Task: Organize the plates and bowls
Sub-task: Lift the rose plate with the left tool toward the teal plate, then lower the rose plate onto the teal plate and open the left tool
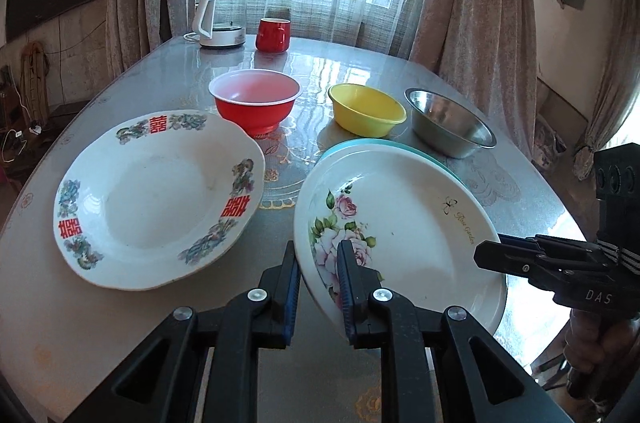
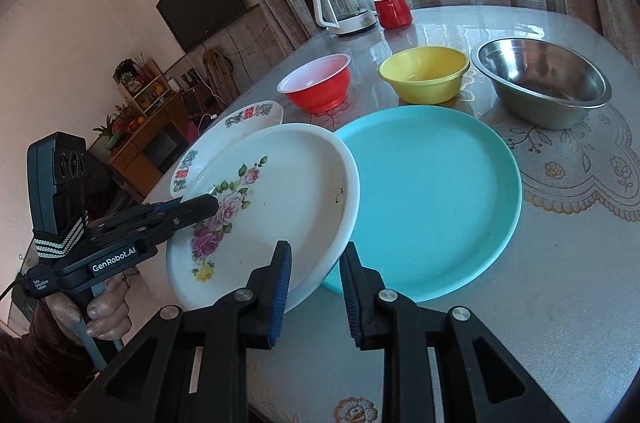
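1. The rose plate point(image 1: 404, 223), tilted over the teal plate point(image 2: 432, 199), is pinched at opposite rims by the left gripper point(image 1: 319, 275) and right gripper point(image 2: 315, 283).
2. Only the right wrist view reveals the teal plate's bare face.

Both the left gripper point(image 1: 318, 279) and right gripper point(image 2: 314, 283) have jaws clamped, angled downward.

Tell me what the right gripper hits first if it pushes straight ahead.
The right gripper already has the rose plate's rim between its jaws, so that comes first. Past it lies the teal plate; depth is hard to judge.
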`<state>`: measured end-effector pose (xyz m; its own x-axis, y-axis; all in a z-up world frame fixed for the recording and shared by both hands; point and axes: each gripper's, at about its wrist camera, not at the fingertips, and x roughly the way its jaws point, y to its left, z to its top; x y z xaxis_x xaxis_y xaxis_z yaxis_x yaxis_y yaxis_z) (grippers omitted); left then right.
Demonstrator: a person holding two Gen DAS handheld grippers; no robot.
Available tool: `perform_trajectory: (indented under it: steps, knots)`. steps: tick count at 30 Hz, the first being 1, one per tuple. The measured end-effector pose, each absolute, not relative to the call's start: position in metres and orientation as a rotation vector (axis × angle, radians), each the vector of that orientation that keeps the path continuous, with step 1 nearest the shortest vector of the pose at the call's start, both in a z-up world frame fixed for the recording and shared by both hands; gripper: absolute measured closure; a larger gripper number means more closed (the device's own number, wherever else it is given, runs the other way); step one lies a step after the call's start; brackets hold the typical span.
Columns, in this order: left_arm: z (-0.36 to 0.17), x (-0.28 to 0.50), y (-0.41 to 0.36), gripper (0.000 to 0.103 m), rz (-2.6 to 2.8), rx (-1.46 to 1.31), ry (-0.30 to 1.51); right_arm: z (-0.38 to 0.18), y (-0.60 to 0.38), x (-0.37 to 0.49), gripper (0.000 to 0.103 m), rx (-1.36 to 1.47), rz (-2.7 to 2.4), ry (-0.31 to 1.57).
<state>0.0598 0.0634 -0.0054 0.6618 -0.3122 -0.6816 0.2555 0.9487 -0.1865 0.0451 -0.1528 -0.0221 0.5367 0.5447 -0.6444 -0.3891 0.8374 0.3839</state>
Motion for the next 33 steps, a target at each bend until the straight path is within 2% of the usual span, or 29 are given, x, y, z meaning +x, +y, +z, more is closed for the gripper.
perform_trajectory:
  steps: [13,24,33]
  knots:
    - [-0.029,0.135,0.009,0.084,-0.334,0.014,0.893,-0.036,-0.194,0.096,0.078,0.231,0.367,0.874]
    - [-0.034,0.136,0.0,0.085,-0.318,0.073,0.88,-0.045,-0.19,0.107,0.08,0.143,0.268,0.877]
    - [-0.035,0.133,0.0,0.084,-0.297,0.059,0.885,-0.048,-0.192,0.107,0.08,0.179,0.276,0.885]
